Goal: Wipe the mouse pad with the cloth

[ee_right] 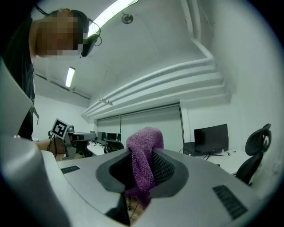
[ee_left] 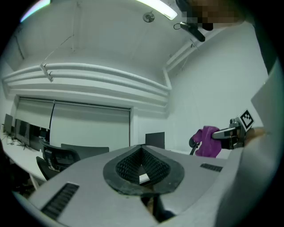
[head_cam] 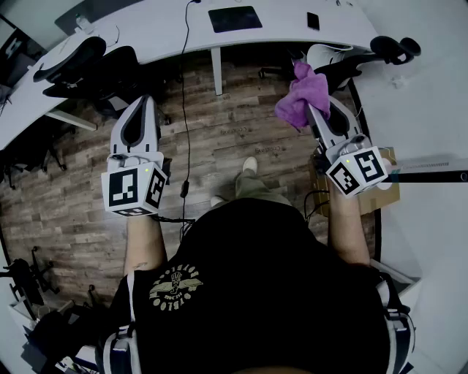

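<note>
In the head view a black mouse pad (head_cam: 235, 18) lies on the white curved desk (head_cam: 161, 33) at the far side, well ahead of both grippers. My right gripper (head_cam: 310, 108) is shut on a bunched purple cloth (head_cam: 301, 97), held in the air over the wooden floor. The right gripper view shows the cloth (ee_right: 143, 153) pinched between the pads and hanging below them. My left gripper (head_cam: 145, 101) is raised at the left, shut with nothing between its pads (ee_left: 133, 167). From the left gripper view, the cloth (ee_left: 207, 141) and right gripper (ee_left: 225, 133) appear off to the right.
Black office chairs (head_cam: 80, 62) stand at the left and another chair (head_cam: 355, 58) at the right, between me and the desk. A black cable (head_cam: 184, 109) hangs from the desk to the floor. A cardboard box (head_cam: 387, 196) sits by my right arm. A small dark object (head_cam: 313, 20) lies right of the pad.
</note>
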